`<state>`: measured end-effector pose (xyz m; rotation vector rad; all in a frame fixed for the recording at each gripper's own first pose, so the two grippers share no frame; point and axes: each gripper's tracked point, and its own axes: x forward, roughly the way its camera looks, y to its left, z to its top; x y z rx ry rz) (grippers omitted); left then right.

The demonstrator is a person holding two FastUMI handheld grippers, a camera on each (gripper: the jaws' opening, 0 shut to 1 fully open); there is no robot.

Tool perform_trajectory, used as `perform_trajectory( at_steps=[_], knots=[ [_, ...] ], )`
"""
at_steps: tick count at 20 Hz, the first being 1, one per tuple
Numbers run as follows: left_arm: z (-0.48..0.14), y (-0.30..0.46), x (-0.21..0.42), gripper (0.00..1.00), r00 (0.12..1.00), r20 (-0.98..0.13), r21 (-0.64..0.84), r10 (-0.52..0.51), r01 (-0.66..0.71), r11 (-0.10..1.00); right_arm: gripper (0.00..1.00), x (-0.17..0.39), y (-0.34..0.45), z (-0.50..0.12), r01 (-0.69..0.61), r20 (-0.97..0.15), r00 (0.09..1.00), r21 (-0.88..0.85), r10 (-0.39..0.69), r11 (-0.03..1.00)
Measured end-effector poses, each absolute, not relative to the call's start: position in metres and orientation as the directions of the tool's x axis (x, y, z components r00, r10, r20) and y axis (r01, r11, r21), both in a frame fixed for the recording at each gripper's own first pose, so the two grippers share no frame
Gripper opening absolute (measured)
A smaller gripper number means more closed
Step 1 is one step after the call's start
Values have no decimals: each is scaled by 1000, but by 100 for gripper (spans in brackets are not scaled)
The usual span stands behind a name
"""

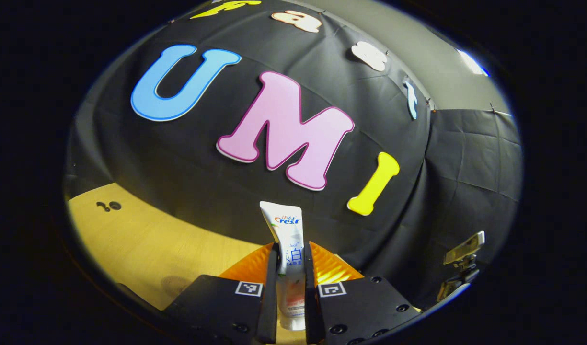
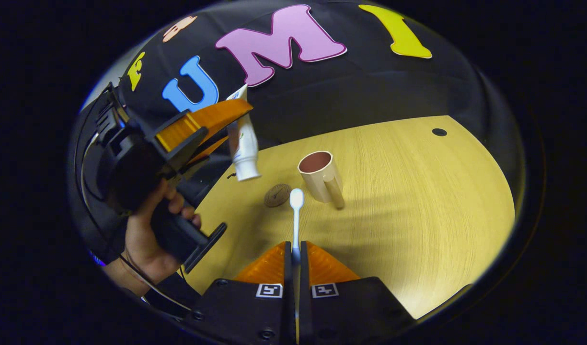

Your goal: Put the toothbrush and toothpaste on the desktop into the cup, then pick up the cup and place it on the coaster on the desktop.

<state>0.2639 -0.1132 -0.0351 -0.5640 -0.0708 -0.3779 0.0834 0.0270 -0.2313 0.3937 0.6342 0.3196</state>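
Two grippers, each loaded and lifted off the desktop (image 2: pixel 418 201). Right gripper (image 2: pixel 295 254), seen in the right gripper view: fingers clenched on the handle of the toothbrush (image 2: pixel 296 215), whose long axis runs straight forward along the fingers, white head leading. The cup (image 2: pixel 319 176) stands upright with its mouth open upward, just beyond the brush head and slightly to its right in this view; its handle faces the camera. The coaster (image 2: pixel 277 195), a small dark disc, lies flat just beside the cup on its left, apart from it.

Left gripper (image 1: pixel 291 268), seen in the left gripper view: fingers clenched on the middle of the toothpaste (image 1: pixel 288 239). In the right gripper view this gripper is held by a hand (image 2: pixel 147 235) at upper left, with the tube hanging roughly vertical, cap end down, above the desktop's far edge and well left of the cup.

Judgement: the toothbrush is the nearer item to the cup; entering it requires tipping its axis from forward-pointing toward vertical over the mouth.
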Motion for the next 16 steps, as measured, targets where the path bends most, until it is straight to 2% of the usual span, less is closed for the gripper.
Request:
perform_trajectory(
  at_steps=[3, 10, 16],
  knots=[
    [-35, -123, 300, 27, 926, 224, -504, -303, 376, 777, 7, 83, 19, -235, -178, -505, 760, 446, 410, 877],
    [-97, -137, 369, 28, 958, 147, -549, -247, 287, 785, 7, 90, 5, -248, -178, -503, 758, 454, 416, 873],
    [-148, -153, 380, 31, 960, 71, -518, -272, 268, 812, 7, 99, -2, -258, -173, -504, 756, 461, 418, 870]
  ],
)
